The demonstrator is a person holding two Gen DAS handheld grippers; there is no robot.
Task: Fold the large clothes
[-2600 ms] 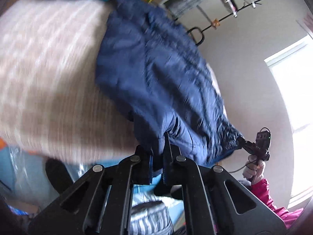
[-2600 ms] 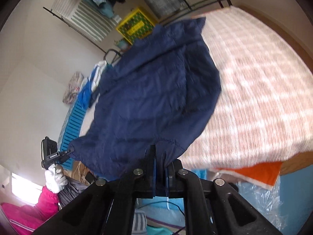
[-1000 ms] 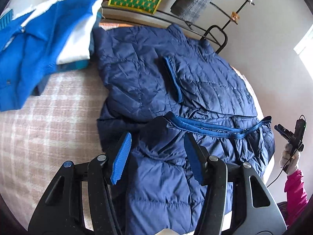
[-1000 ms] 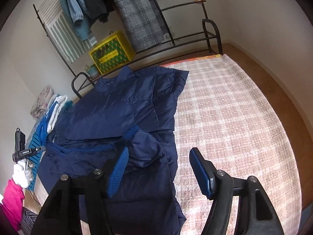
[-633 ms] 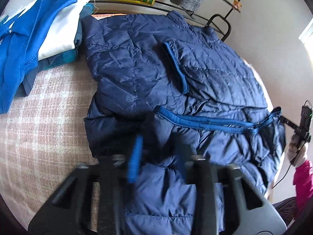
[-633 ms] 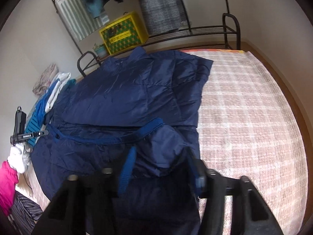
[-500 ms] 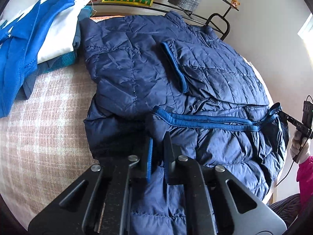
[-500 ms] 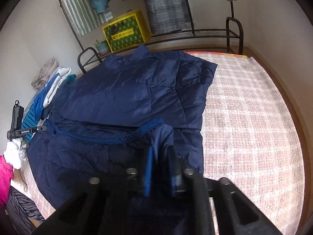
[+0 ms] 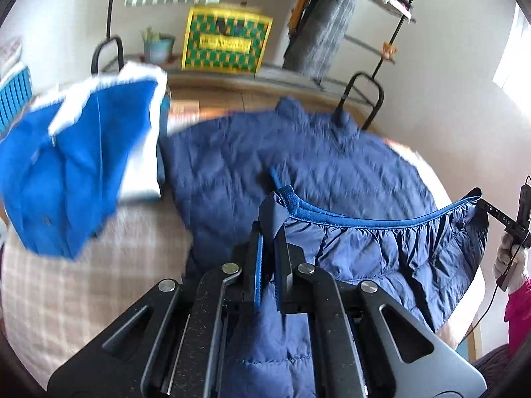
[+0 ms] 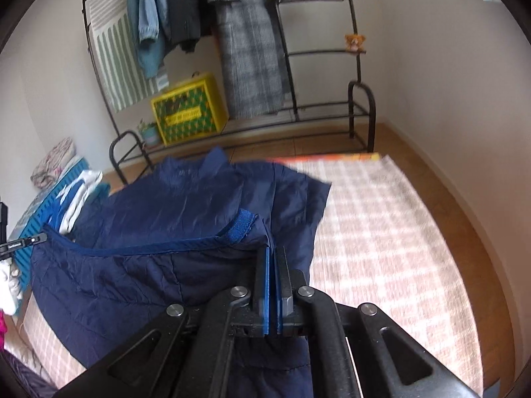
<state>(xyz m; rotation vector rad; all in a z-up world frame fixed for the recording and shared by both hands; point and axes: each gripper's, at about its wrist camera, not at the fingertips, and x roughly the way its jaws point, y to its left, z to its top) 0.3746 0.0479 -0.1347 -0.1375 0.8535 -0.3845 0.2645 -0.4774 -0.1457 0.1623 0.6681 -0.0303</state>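
Jacket: we have the navy puffer jacket [image 9: 332, 172] spread on the checked bed cover [image 10: 381, 219], filling each frame's centre.
Left gripper [image 9: 269, 242]: clenched on one hem corner, lower centre of its view.
Right gripper [image 10: 272, 258]: clamped on the other corner, so we judge the hem [image 9: 381, 220] rises evenly for a fold toward the collar.
Left view only: blue-and-white garments [image 9: 76, 165] at left.
Right view only: clothes rack [image 10: 232, 49] across the top.
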